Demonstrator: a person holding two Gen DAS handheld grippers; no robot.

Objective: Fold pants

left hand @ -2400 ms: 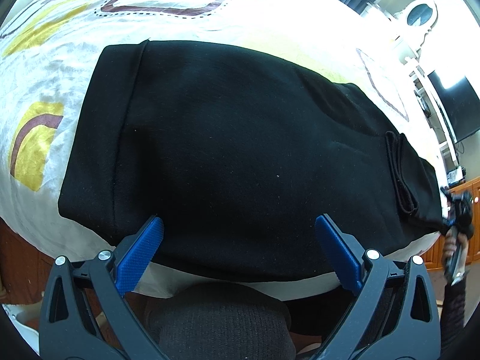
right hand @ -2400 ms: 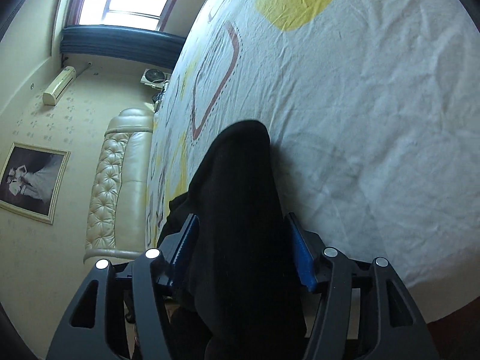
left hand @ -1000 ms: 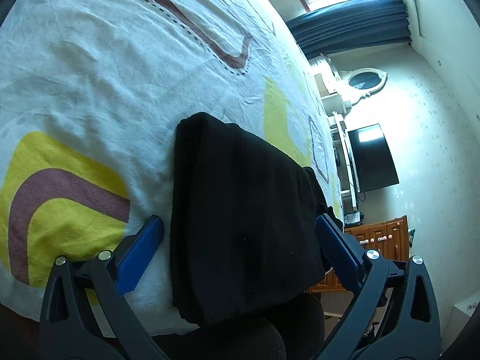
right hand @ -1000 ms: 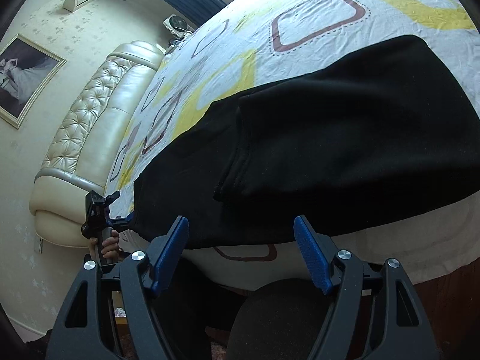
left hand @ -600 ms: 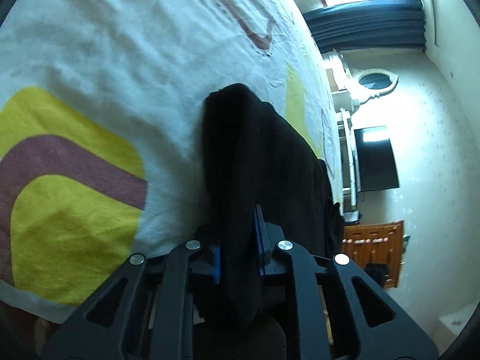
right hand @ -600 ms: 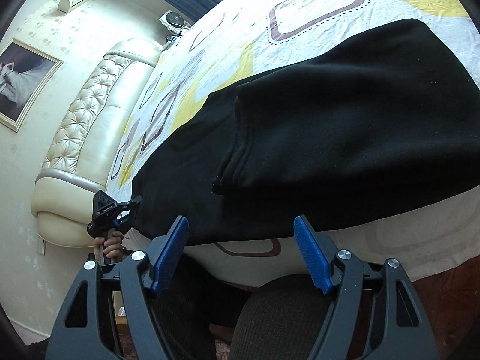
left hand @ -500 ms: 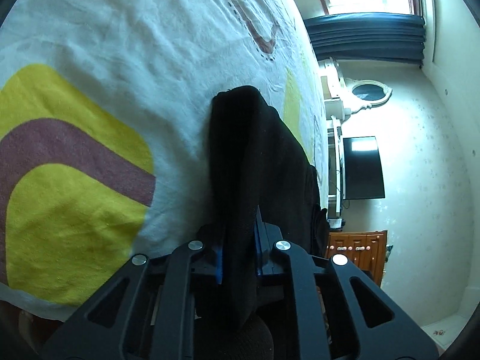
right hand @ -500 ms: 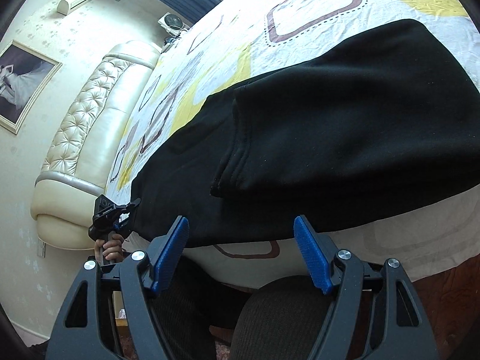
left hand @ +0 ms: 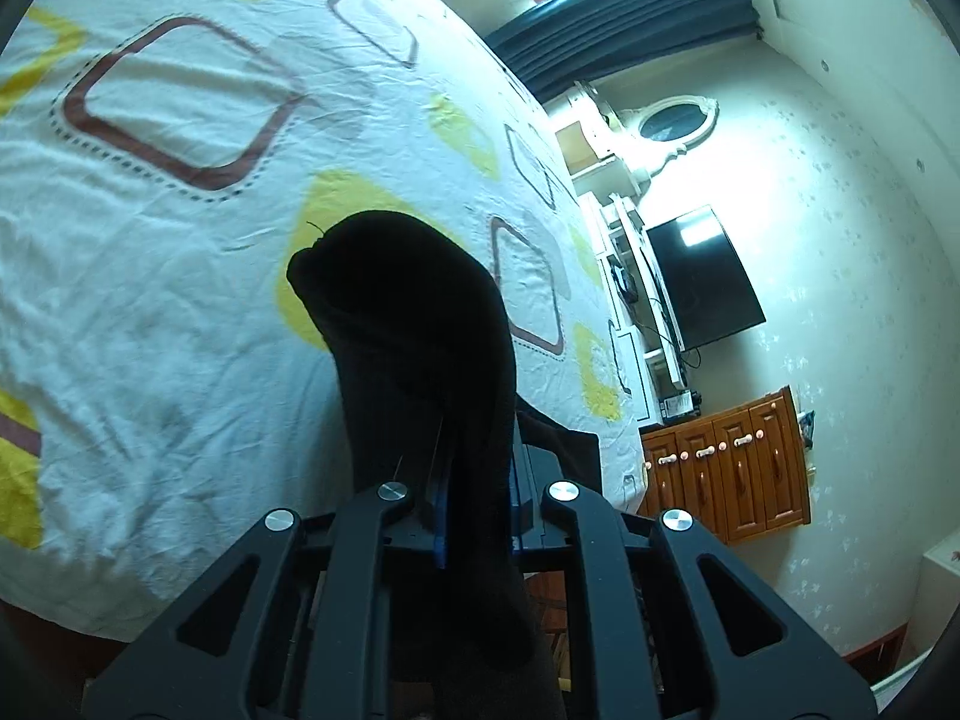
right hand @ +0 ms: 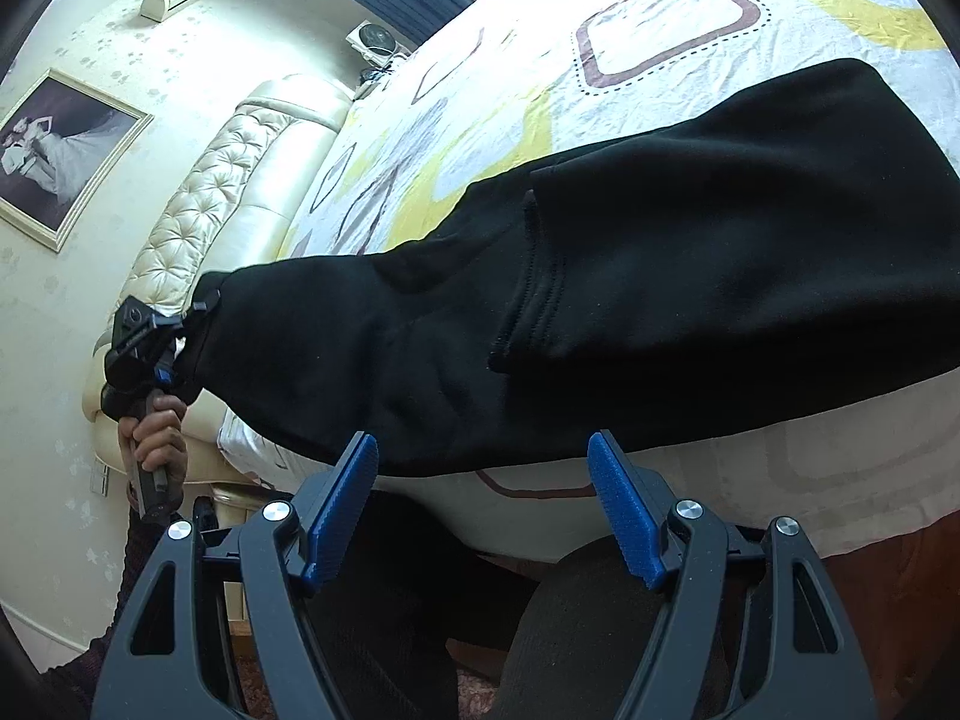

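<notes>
Pants [right hand: 660, 276]: black, laid across the patterned bed sheet [right hand: 672, 18] in the right wrist view; the far end lies flat toward 2 o'clock, the other end is raised off the sheet toward 9 o'clock
Left gripper [left hand: 474, 504]: clenched on a bunched end of the pants, dark fabric pinched between the blue pads; the jaws have just been closing on it
Left gripper from the other side [right hand: 165, 336]: seen at 9 o'clock in the right wrist view, held by a hand [right hand: 153, 432], the pants corner clamped in it
Right gripper [right hand: 483, 510]: released, blue pads spread wide, nothing between them; the pants' near edge lies just beyond the fingertips
Seam edge: a stitched hem is seen running down the middle of the pants at 12 o'clock from the right gripper
Open room: bare sheet is left at 10 to 12 o'clock of the lifted end in the left wrist view; the headboard [right hand: 198, 210] stands at 10 o'clock in the right wrist view
</notes>
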